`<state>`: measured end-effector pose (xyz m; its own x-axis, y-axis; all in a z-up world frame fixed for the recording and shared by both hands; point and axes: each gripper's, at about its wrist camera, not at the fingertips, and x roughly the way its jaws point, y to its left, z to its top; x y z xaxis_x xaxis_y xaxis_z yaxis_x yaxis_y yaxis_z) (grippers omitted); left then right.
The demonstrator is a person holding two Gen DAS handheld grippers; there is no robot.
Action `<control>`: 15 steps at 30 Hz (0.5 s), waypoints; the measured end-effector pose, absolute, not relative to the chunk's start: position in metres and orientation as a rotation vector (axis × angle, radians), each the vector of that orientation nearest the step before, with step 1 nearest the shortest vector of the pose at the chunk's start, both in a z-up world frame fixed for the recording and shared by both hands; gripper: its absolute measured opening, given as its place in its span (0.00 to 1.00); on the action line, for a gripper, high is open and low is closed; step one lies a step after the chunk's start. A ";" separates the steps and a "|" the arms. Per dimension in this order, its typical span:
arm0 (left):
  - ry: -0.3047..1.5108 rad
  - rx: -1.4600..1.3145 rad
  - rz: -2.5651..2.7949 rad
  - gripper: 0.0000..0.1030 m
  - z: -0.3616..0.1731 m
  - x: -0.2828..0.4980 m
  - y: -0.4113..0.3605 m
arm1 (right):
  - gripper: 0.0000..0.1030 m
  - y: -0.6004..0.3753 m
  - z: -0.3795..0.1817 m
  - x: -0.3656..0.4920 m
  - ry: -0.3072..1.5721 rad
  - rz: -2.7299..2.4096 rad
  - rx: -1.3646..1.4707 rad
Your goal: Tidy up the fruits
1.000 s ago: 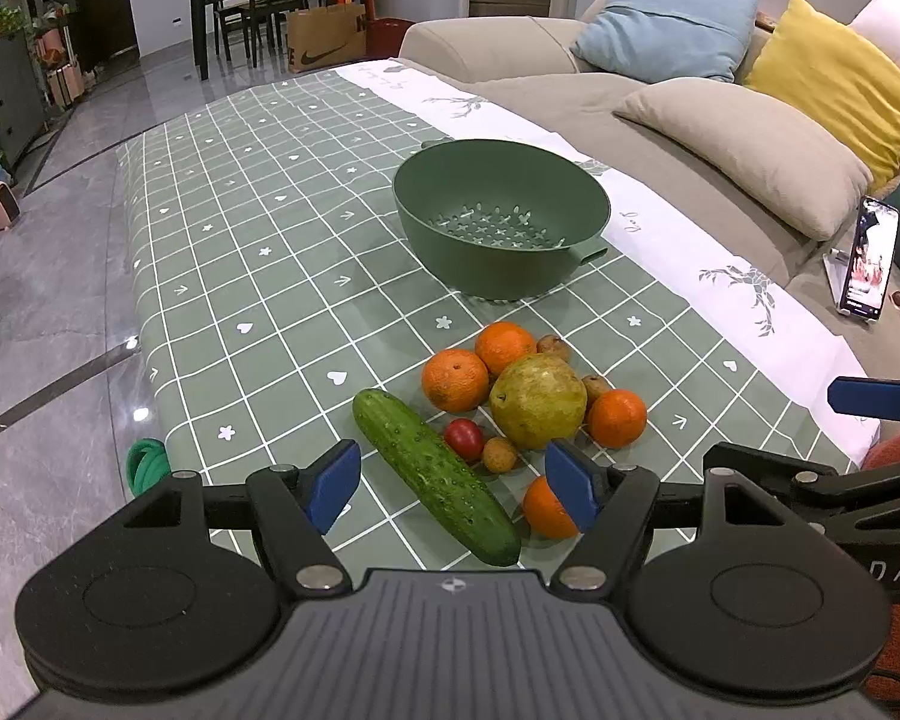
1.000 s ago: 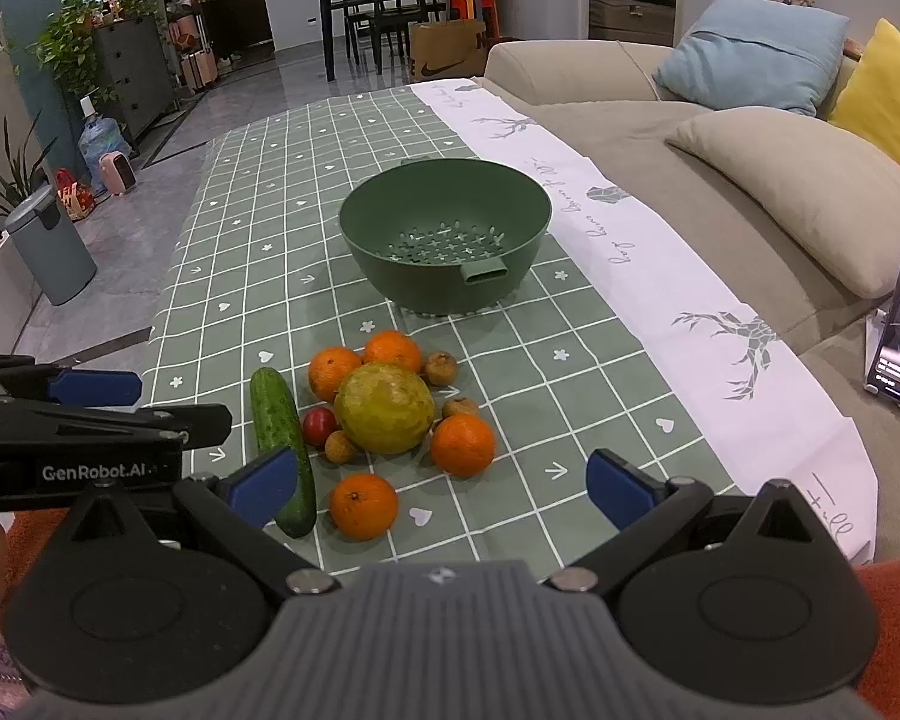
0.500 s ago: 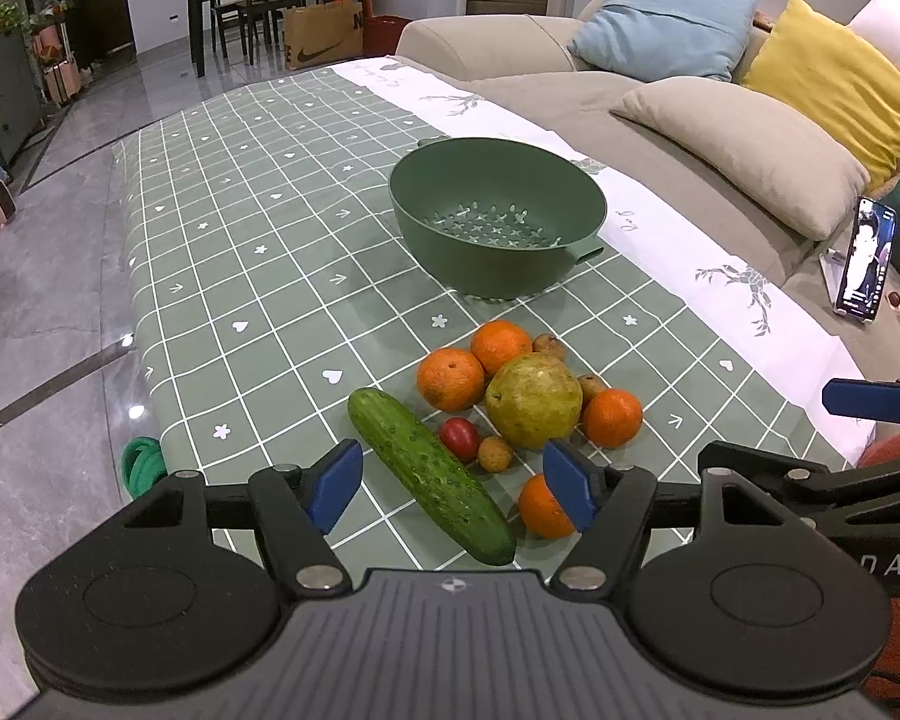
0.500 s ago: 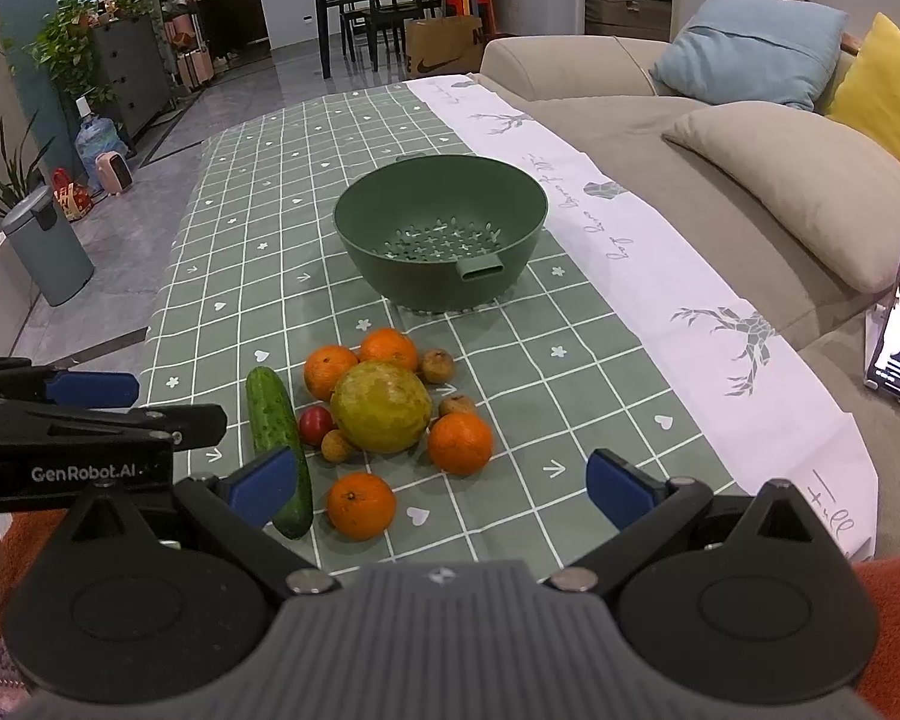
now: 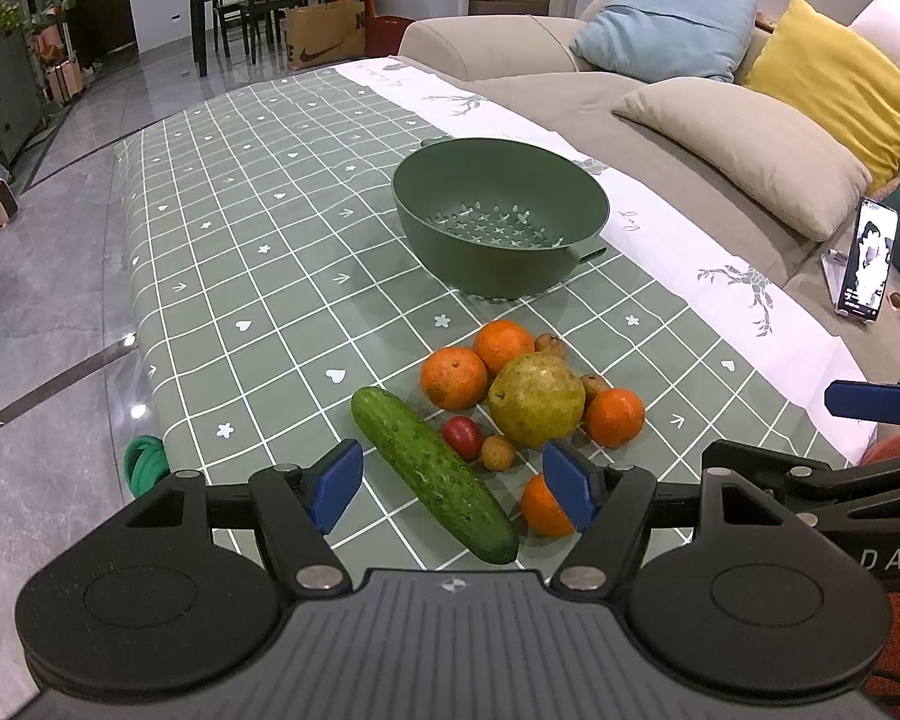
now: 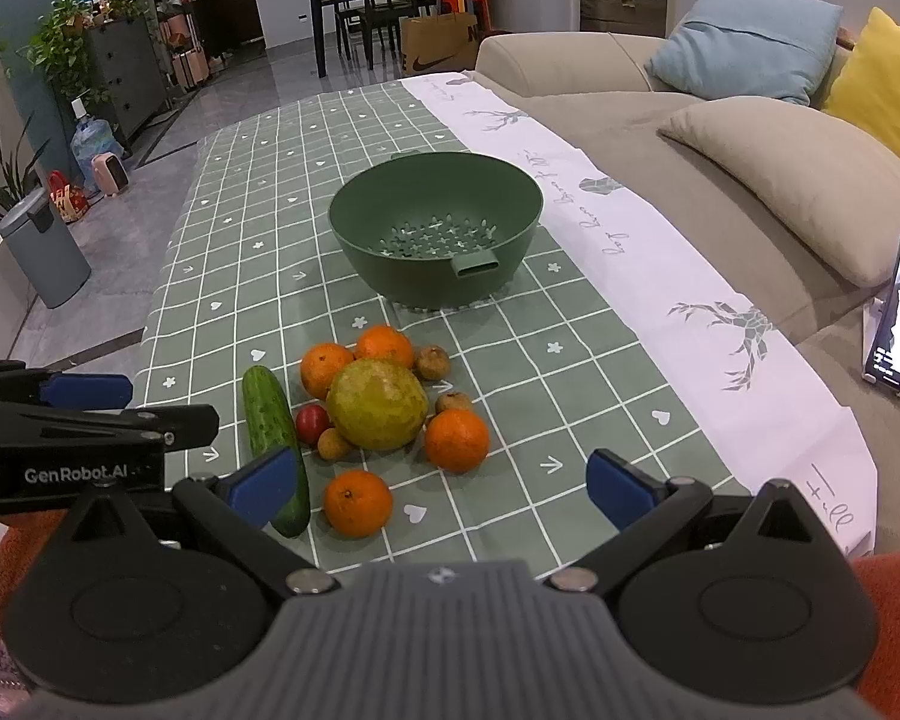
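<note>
Near the front edge of the surface the oranges, cucumber and pear-like fruit lie heaped, the colander apparently empty, and both the left gripper and right gripper hold fingers apart on nothing, so sorting seems unstarted.

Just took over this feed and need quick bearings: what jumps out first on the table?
A tight cluster of produce sits near the front edge of the table: a big yellow-green pear ringed by oranges, with a cucumber lying along its left side. Beyond it stands an empty green colander. Both tools, the left tool and the right tool, hover open, holding nothing.
</note>
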<state>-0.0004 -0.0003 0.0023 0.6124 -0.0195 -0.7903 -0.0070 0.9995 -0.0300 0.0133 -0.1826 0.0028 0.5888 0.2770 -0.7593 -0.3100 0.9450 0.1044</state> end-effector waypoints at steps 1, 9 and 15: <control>0.913 -0.031 -0.007 0.78 0.002 0.000 0.000 | 0.96 -0.183 0.003 0.013 0.878 0.342 -0.041; 0.911 -0.031 -0.006 0.78 0.002 -0.001 0.000 | 0.96 -0.183 0.002 0.013 0.879 0.339 -0.040; 0.911 -0.030 -0.006 0.78 0.002 -0.001 0.000 | 0.96 -0.183 0.001 0.013 0.884 0.337 -0.041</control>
<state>-0.0008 -0.0001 0.0018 0.6129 -0.0185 -0.7899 -0.0074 0.9995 -0.0291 0.0134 -0.1830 0.0015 0.5848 0.2719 -0.7643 -0.3051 0.9467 0.1033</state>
